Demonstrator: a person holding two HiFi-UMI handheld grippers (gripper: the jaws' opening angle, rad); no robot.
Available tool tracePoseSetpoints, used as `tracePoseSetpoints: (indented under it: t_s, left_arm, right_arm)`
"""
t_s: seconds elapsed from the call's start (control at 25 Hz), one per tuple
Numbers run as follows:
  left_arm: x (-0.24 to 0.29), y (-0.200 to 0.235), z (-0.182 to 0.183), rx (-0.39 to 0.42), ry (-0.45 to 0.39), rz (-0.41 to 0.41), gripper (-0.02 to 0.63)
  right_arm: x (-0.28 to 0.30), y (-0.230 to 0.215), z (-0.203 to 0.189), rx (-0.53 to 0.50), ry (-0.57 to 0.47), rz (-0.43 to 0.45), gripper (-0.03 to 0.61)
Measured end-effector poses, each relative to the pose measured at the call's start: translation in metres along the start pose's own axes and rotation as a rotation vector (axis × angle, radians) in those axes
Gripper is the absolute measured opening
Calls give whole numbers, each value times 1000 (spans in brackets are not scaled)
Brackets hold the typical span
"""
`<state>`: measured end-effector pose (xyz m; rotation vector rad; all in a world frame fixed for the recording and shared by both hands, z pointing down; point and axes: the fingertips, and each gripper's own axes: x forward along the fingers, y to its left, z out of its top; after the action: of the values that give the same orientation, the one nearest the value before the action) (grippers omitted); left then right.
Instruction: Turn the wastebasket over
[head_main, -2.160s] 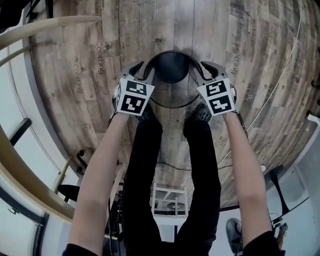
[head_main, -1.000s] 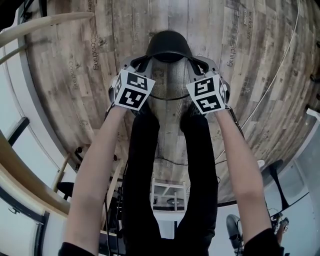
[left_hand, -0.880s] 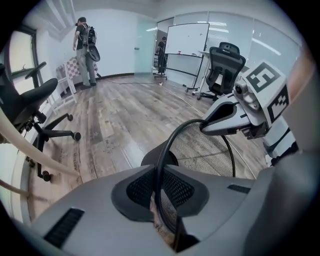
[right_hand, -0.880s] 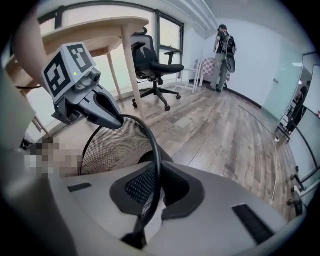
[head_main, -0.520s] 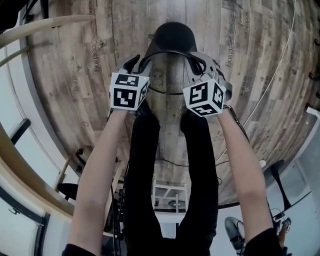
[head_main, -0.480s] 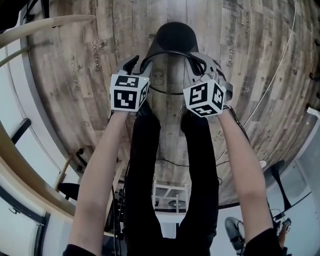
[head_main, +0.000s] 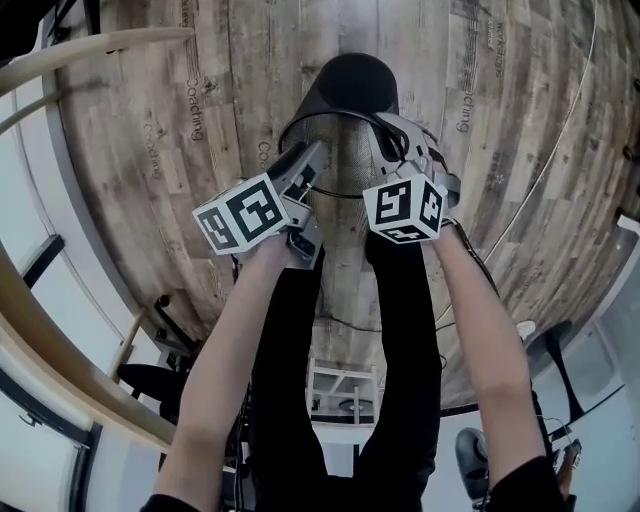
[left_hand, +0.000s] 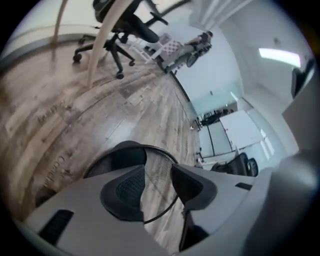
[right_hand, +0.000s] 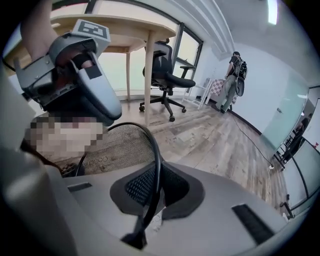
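Observation:
The black mesh wastebasket (head_main: 345, 85) is tipped over on the wooden floor, its solid base away from me and its wire rim (head_main: 300, 125) toward my hands. My right gripper (head_main: 392, 138) is shut on the rim's right side; in the right gripper view the rim (right_hand: 156, 150) runs down into the closed jaws (right_hand: 150, 195). My left gripper (head_main: 308, 195) hangs rolled over near the rim's left side. Its jaws have just been opening and stand apart (left_hand: 157, 182). The mesh wall (left_hand: 157, 167) shows in the gap, and no pad touches it.
My black-clad legs (head_main: 300, 300) stand just below the basket. A round wooden table (right_hand: 147, 65) and an office chair (right_hand: 167, 75) are near the windows. A person (right_hand: 232, 75) stands further off. A thin cable (head_main: 560, 170) crosses the floor at the right.
The left gripper has let go of the rim, rolled over and drawn back up and to the left. The basket has tipped further over, its base swinging away from me. The right gripper keeps its hold.

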<state>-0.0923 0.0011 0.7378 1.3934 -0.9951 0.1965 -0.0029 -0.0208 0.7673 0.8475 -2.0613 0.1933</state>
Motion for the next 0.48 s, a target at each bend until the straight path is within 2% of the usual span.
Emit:
tracePoseSetpoints:
  t_s: [0.12,0.28,0.36,0.48]
  left_arm:
    - [12,-6,3,-191,-43,-63,186]
    - [25,-2,3,-398,-86,-93,186]
    - [29,2,7,-460,-113,-92,183]
    - [35,10,8,-511,-129,-74,153]
  right_arm:
    - [0,4,-1,-3,-8,6,46]
    - [-1,11,0,-20,-7,20,46]
    - [-1,16,2,-39,-14,33,46]
    - [-3,22,4,-70,-25,55,46]
